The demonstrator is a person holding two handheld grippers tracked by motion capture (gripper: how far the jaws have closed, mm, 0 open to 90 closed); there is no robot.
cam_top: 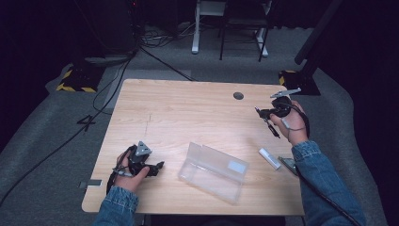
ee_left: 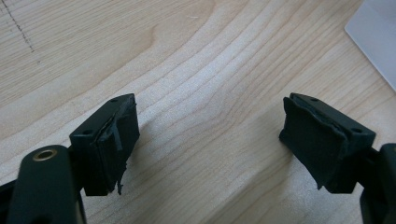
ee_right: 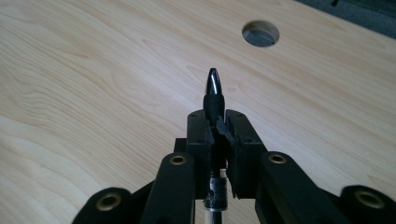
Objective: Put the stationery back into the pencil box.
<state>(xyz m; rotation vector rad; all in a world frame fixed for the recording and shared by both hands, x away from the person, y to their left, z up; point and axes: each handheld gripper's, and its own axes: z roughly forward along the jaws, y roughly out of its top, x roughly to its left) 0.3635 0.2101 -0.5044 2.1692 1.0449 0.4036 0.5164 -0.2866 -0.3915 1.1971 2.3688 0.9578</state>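
Right hand-held gripper, right-centre of high view, clamped on slim black pen. Clear plastic hinged case lies lower left of it, long axis diagonal. Left hand-held gripper wide, empty, just beside case.

We can read very little here. On the grey floor left of the table, a dark mark shaped like the figure 4 stands out. The metal band of the pen, seen between the right gripper's jaws, carries tiny lettering too blurred for us to make out. We find no other legible label.
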